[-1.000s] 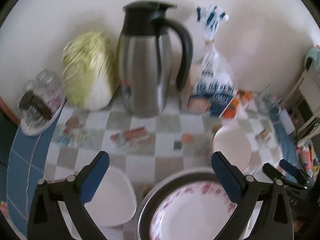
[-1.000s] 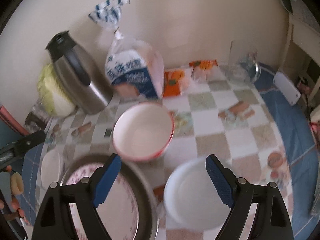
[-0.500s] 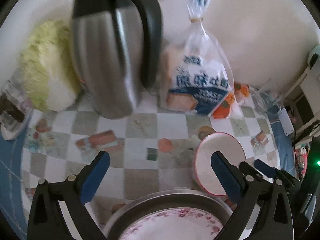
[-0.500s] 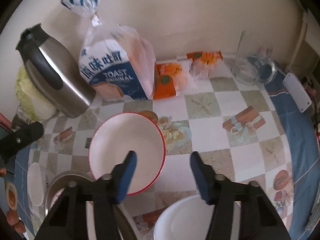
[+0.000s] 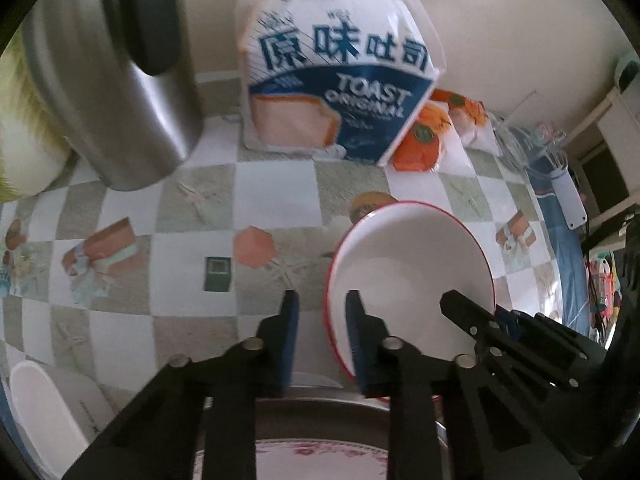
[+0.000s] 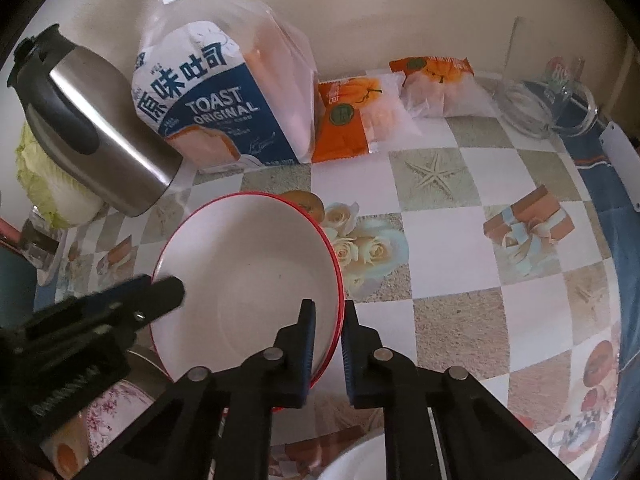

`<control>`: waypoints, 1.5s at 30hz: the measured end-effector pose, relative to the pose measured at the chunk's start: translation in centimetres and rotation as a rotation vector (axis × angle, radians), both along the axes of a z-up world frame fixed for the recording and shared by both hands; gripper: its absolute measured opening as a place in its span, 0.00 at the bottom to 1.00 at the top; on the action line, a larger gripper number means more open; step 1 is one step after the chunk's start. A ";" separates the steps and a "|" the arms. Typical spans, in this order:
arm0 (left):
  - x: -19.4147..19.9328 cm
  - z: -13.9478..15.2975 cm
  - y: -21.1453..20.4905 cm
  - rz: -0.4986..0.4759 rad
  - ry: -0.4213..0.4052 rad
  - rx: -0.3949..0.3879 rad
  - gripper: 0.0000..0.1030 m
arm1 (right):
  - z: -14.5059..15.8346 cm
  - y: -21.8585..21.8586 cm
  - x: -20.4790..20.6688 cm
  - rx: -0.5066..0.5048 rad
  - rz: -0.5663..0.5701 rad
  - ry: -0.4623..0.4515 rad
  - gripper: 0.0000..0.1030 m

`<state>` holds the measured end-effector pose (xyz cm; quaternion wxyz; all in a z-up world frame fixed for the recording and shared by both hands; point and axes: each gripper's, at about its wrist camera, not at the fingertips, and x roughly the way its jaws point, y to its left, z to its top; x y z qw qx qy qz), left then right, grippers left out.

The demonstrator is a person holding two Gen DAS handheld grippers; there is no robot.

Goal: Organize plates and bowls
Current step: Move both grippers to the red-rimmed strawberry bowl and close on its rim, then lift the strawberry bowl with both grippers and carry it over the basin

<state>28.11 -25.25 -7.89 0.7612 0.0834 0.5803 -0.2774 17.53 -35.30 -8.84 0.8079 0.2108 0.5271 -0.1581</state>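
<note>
Right tongs [image 6: 325, 322]: black frame, blue-padded fingers, clenched on the near right rim of the red-rimmed white bowl [image 6: 248, 276], one finger inside the wall and one outside. Left tongs [image 5: 318, 312]: same make, fingers drawn close astride the bowl's [image 5: 412, 280] left rim; the blur there leaves it unclear whether the pads actually press the rim, so grasp cannot be told. Bowl: tilted, above the chequered picture-print bench [image 6: 460, 240], its near edge over the grey metal pan [image 5: 320, 404]; whether it touches pan or bench is hidden by the tongs. Pan: mostly cut off at the lower frame edge, holding a white plate with pink floral border [image 5: 316, 450], seen only as a sliver. White plastic dish [image 5: 44, 412]: lower left in the left wrist view, cut off by the frame. Second white dish rim [image 6: 356, 460]: bottom edge of the right wrist view, largely behind the tongs. Further back on the bench: stainless-steel jug with black handle [image 6: 92, 132], its top cut off in the left wrist view; bag of sliced toast bread with blue label [image 6: 216, 108] just beside it; two orange-printed snack packets [image 6: 352, 116] to the right of the bread; pale green cabbage [image 6: 44, 184] partly behind the jug; clear glass mug [image 6: 548, 100] at far right, contents indistinct.
</note>
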 end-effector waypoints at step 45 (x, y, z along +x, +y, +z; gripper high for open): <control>-13.7 6.5 13.7 0.138 -0.122 -0.033 0.11 | 7.2 13.6 -9.5 -0.014 0.108 -0.093 0.13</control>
